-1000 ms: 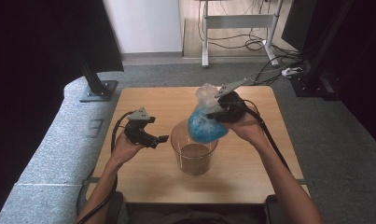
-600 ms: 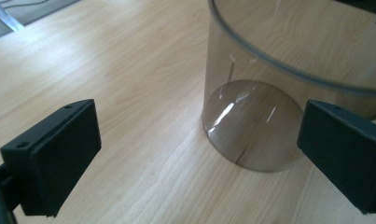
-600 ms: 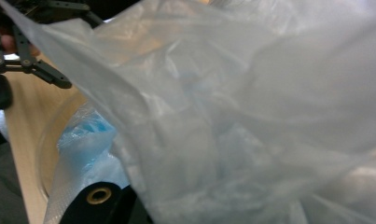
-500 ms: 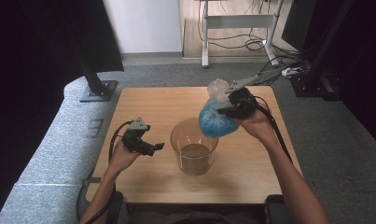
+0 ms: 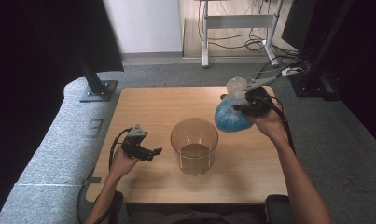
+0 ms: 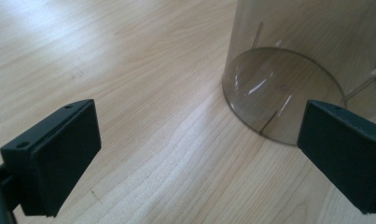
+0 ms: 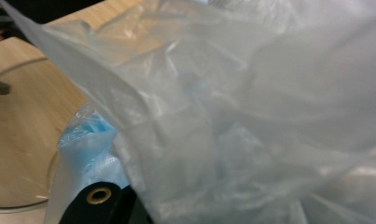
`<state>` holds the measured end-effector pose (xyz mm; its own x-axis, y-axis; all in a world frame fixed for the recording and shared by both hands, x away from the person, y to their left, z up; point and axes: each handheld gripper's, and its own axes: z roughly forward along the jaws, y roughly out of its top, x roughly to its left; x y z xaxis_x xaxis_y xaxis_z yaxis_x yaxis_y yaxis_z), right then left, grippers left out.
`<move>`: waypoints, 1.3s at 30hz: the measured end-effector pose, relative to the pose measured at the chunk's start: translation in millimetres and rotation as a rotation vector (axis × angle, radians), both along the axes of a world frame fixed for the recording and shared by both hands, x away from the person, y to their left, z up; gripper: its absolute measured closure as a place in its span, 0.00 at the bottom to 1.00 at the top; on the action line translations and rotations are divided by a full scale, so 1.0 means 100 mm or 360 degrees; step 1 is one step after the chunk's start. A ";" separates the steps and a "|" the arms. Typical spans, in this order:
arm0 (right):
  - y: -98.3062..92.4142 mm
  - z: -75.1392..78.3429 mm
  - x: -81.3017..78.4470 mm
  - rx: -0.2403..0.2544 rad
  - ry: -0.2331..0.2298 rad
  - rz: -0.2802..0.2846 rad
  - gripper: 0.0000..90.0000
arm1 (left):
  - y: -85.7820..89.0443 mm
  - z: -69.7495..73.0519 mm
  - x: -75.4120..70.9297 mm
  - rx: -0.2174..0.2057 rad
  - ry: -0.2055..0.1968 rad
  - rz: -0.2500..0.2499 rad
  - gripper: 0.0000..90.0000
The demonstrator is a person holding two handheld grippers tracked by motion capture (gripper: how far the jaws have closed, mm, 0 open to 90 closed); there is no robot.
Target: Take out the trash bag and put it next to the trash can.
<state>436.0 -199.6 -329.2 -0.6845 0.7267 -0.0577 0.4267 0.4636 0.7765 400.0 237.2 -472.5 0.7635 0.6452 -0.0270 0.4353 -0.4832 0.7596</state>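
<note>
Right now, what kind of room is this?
Probably a lab or workshop set up for recording. A small wooden table stands on grey carpet, loose cables lie by a metal desk frame, and black curtains hang around.

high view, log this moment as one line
right gripper: shut on blue bag | left gripper: open, empty | clear cup: upright, mid-table

My left tongs [image 5: 154, 151] sit low with the jaws spread wide and nothing between them, pointing level to the right. My right tongs [image 5: 241, 105] are raised on an outstretched forearm, jaws clamped nearly closed.
</note>
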 end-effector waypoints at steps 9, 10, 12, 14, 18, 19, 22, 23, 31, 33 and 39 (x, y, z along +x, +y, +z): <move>-0.17 -0.30 0.17 -0.0021 0.0032 -0.0131 0.88 | 0.03 -0.20 -0.02 -0.0036 0.0034 0.0046 0.00; -0.18 -0.33 0.19 -0.0028 0.0034 -0.0143 0.88 | 0.03 -0.23 -0.02 -0.0028 0.0038 0.0049 0.00; -0.19 -0.41 0.22 -0.0045 0.0040 -0.0165 0.88 | 0.02 -0.28 -0.02 0.0008 0.0040 0.0058 0.00; -0.19 -0.48 0.26 -0.0070 0.0046 -0.0180 0.88 | 0.01 -0.32 -0.02 0.0039 0.0040 0.0066 0.00; -0.18 -0.65 0.34 -0.0094 0.0060 -0.0205 0.88 | 0.00 -0.40 -0.02 0.0094 0.0040 0.0081 0.00; -0.18 -0.70 0.37 -0.0098 0.0063 -0.0213 0.88 | 0.00 -0.42 -0.02 0.0111 0.0040 0.0081 0.00; -0.17 -0.82 0.43 -0.0097 0.0082 -0.0229 0.88 | -0.01 -0.48 -0.03 0.0152 0.0045 0.0081 0.00; -0.17 -0.87 0.45 -0.0100 0.0090 -0.0234 0.88 | -0.01 -0.50 -0.03 0.0165 0.0047 0.0080 0.00; -0.15 -1.18 0.61 -0.0120 0.0131 -0.0278 0.88 | 0.01 -0.64 -0.02 0.0263 0.0082 0.0089 0.00; -0.15 -1.25 0.65 -0.0119 0.0142 -0.0289 0.88 | 0.01 -0.67 -0.02 0.0315 0.0087 0.0098 0.00; -0.10 -1.42 0.77 -0.0118 0.0165 -0.0305 0.87 | 0.03 -0.71 -0.01 0.0286 0.0116 0.0112 0.00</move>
